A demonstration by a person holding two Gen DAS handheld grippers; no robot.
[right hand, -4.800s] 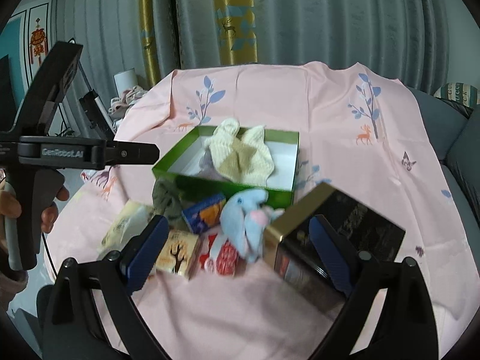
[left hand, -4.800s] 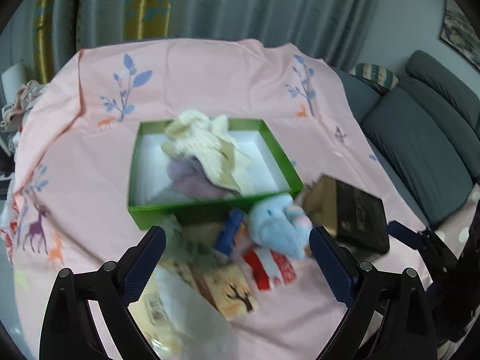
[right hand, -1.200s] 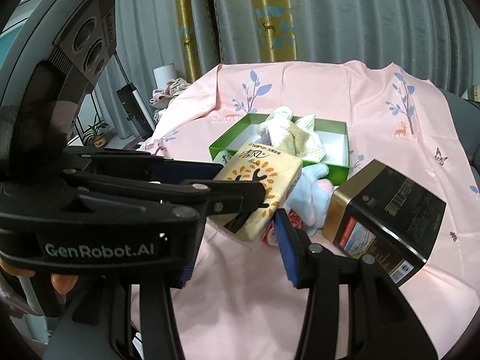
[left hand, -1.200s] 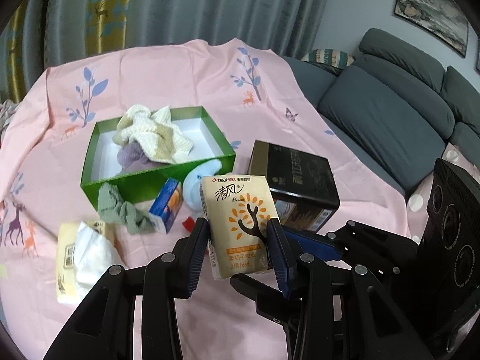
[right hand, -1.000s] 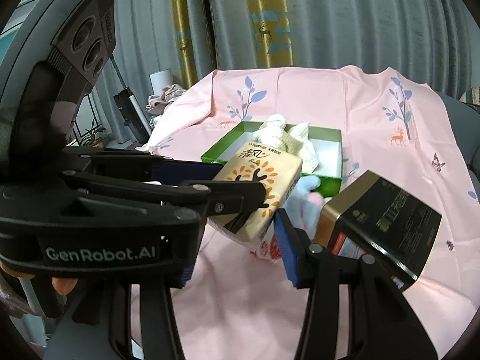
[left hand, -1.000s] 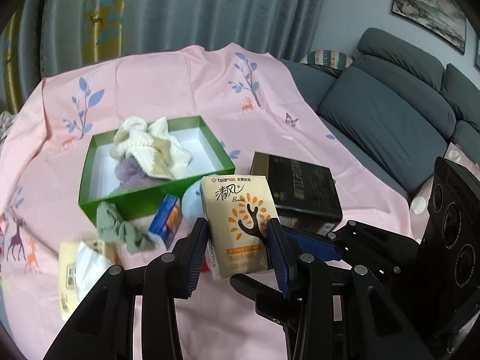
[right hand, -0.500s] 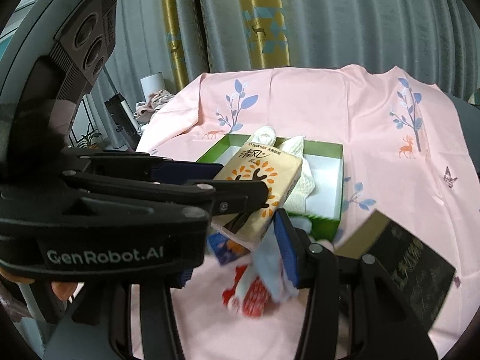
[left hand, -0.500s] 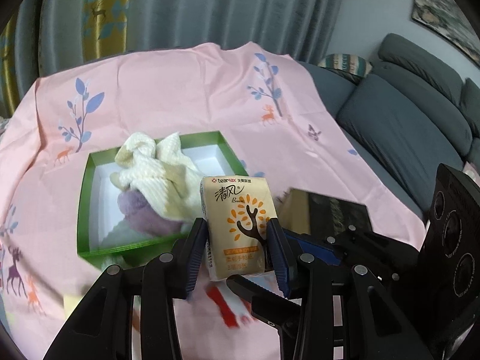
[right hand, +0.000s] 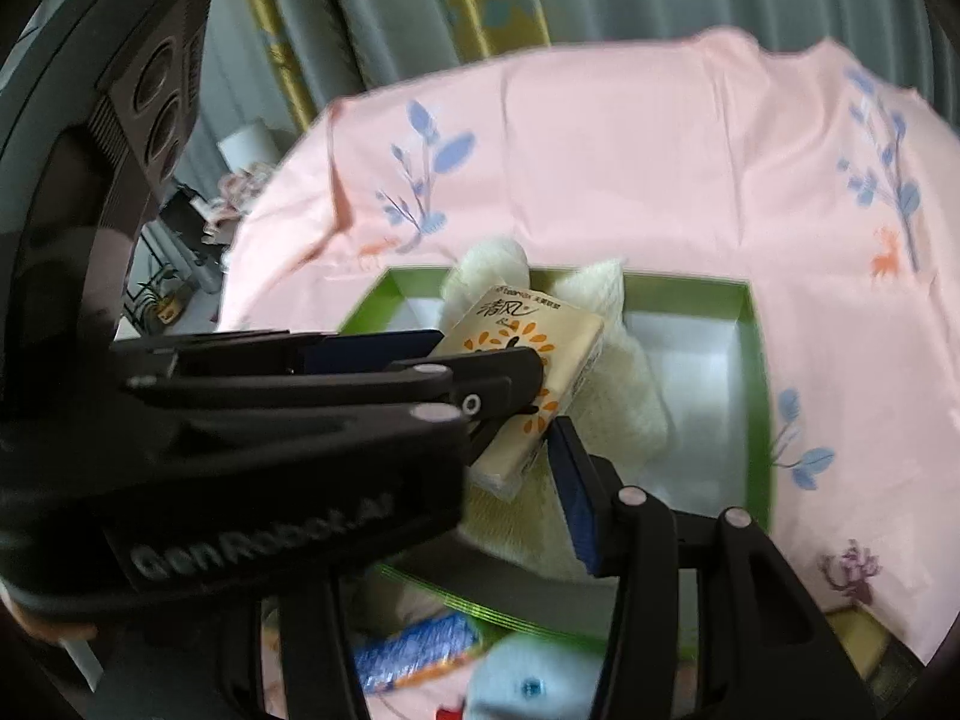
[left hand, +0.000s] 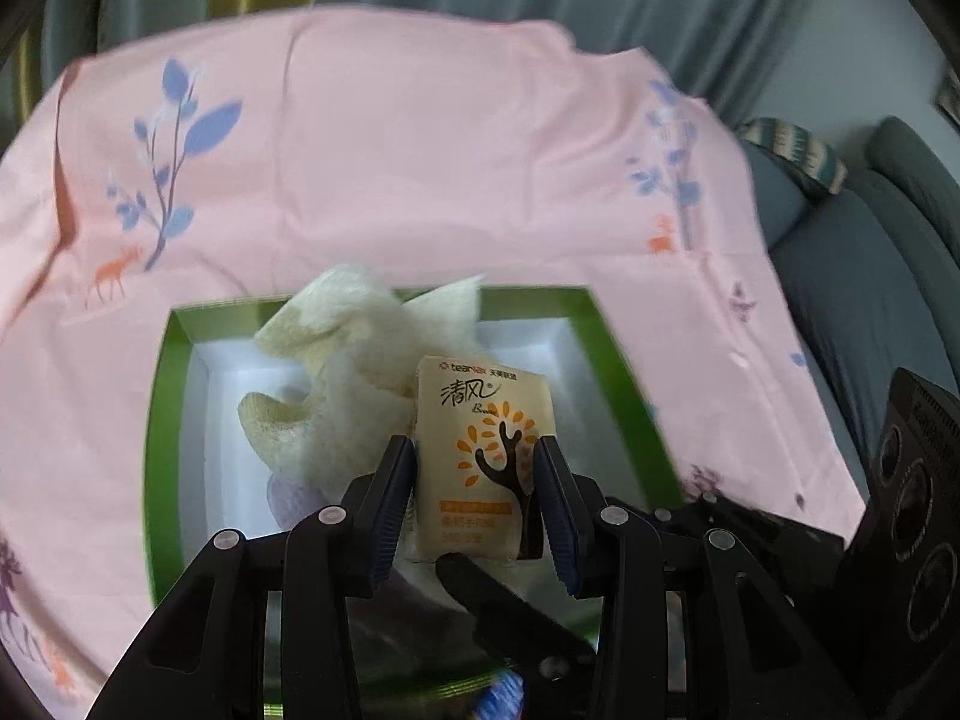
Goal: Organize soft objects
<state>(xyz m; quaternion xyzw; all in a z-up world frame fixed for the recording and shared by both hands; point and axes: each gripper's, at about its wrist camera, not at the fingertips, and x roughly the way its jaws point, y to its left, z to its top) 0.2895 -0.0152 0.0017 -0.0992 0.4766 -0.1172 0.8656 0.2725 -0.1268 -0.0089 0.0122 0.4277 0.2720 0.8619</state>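
Note:
My left gripper (left hand: 477,483) is shut on a beige tissue pack (left hand: 486,456) with an orange tree print and holds it above the green box (left hand: 159,420). The box has a white inside and holds a cream knitted cloth (left hand: 360,360) and a lilac cloth (left hand: 294,498). In the right wrist view the pack (right hand: 528,372) sits between the left gripper's fingers, over the cream cloth (right hand: 606,396) in the box (right hand: 753,396). One blue pad (right hand: 576,498) of my right gripper shows just beside the pack; its other finger is hidden behind the left gripper.
The pink printed tablecloth (left hand: 420,150) covers the table. A blue packet (right hand: 414,654), a pale blue plush toy (right hand: 528,684) and a red item lie in front of the box. A grey sofa (left hand: 870,276) is to the right, curtains behind.
Both grippers have moved forward with the tissue pack, from above the loose items in front of the box to over the box itself. The grip is unchanged.

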